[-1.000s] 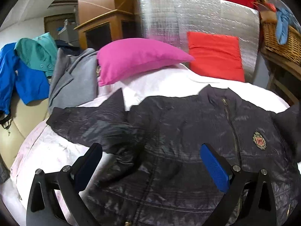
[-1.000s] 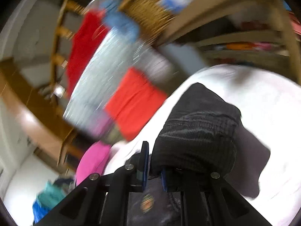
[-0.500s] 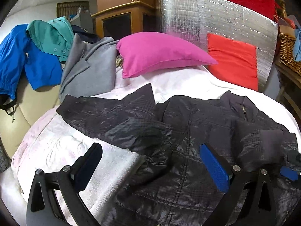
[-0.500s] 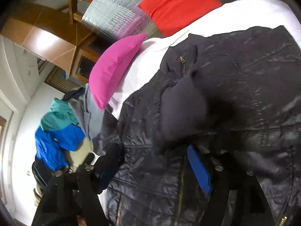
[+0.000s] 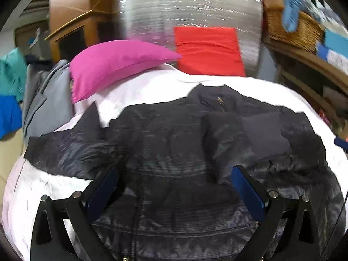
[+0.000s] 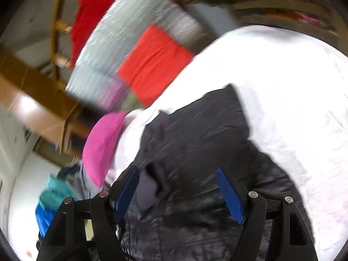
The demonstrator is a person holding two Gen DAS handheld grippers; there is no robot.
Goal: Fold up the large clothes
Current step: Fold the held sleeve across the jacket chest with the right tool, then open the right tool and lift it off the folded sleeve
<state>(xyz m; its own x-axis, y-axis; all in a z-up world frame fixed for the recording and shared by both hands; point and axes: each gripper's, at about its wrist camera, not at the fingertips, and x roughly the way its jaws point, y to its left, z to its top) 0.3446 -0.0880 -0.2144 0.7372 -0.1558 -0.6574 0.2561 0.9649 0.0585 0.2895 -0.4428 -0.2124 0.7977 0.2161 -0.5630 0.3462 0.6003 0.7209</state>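
Left wrist view shows the black jacket [image 5: 174,148] lying spread on the white bed sheet [image 5: 152,84], collar toward the pillows and zipper running down the middle. One sleeve [image 5: 65,145] stretches out flat to the left over the sheet, while the other sleeve [image 5: 245,139] is folded inward across the chest, its knit cuff lying on the front panel. The left gripper [image 5: 174,187] hangs just above the lower part of the jacket with its blue-padded fingers [image 5: 245,189] spread wide and nothing between them. Behind the jacket, a magenta pillow [image 5: 117,67] rests on the sheet beside a red cushion [image 5: 208,50] that leans against a silver foil panel [image 5: 189,13]. A grey garment [image 5: 47,100] lies at the left edge of the bed, and a wicker basket [image 5: 291,28] stands on a wooden shelf at the upper right.

The right wrist view is tilted and blurred. There the right gripper [image 6: 178,189] is over the jacket [image 6: 195,152] as well, its fingers [image 6: 228,195] apart and holding no fabric. The magenta pillow [image 6: 102,145] and red cushion [image 6: 154,63] appear beyond the jacket, with the sheet [image 6: 293,108] bright to the right.
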